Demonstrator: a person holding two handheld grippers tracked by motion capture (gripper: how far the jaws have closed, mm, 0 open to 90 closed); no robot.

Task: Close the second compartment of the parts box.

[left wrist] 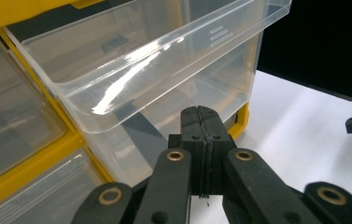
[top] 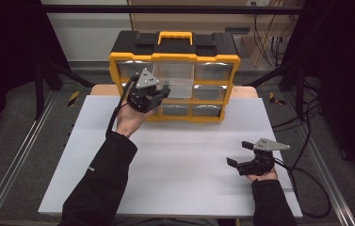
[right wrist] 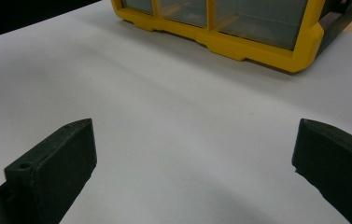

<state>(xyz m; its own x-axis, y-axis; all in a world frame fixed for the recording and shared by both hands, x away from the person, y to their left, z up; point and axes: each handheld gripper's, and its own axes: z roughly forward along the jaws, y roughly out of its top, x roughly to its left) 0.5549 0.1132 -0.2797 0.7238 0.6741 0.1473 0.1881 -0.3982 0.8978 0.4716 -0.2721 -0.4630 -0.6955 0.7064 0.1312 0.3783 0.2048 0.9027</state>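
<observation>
Nearest the viewer, right gripper (top: 238, 154) rests on the table (top: 175, 160), well before the organizer (top: 175, 70), jaws wide, empty. Left gripper (top: 163, 92), jaws closed together, sits just below the organizer's pulled-out clear drawer (left wrist: 155, 65).

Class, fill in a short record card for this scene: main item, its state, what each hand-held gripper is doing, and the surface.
Main item: yellow and black drawer organiser, standing at the far side of the table
Drawer state: one clear drawer pulled partly out
Left hand-held gripper: jaws shut, tips right at the clear drawer's front; contact unclear
Right hand-held gripper: jaws open, nothing between them, over bare table
Surface: white table top
</observation>
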